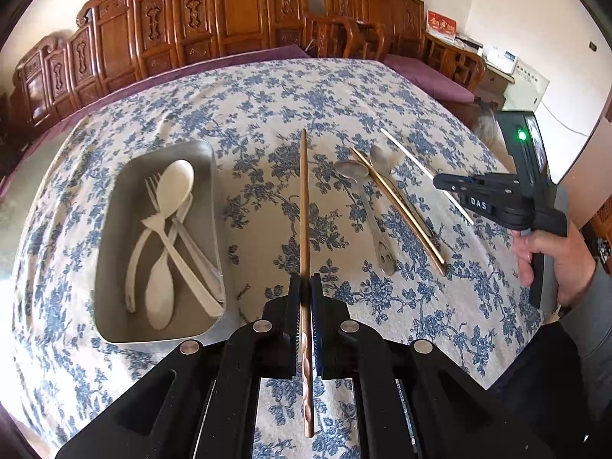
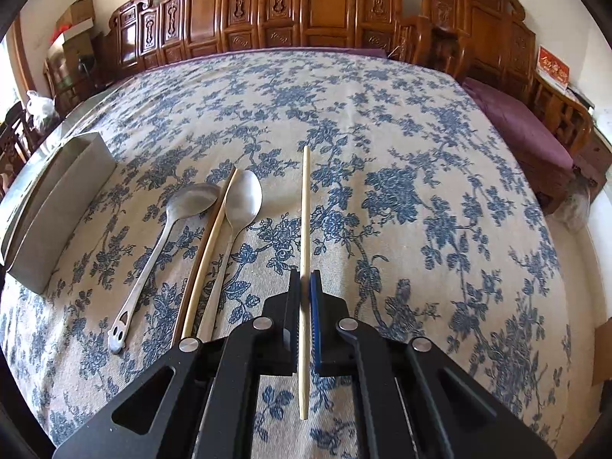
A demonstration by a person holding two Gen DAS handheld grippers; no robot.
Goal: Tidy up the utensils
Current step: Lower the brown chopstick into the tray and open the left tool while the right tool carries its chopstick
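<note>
A: Where was the dark brown chopstick (image 1: 304, 206) relative to the metal tray (image 1: 114, 229)?

B: Just to the tray's right. The left gripper (image 1: 305, 290) was clamped on it near its thick carved end, and its long axis ran straight out along the fingers, tip pointing away, roughly parallel to the tray's long side.

A: And the other hand?

B: The right gripper (image 2: 305, 287) was closed on the pale chopstick (image 2: 305, 229), which also lay in line with its fingers, but well to the right of the tray, past the two metal spoons (image 2: 179, 229) and the tan chopstick (image 2: 208, 252) lying between.

A: What was in the tray?

B: White plastic spoons (image 1: 174, 195) and a fork (image 1: 153, 187), laid lengthwise.

A: So which hand was nearer?

B: The left, clearly; I'd judge its chopstick needed only a short move sideways, already aligned with the tray's length. The right one had to cross over the spoons on the floral tablecloth (image 2: 382, 134).
</note>
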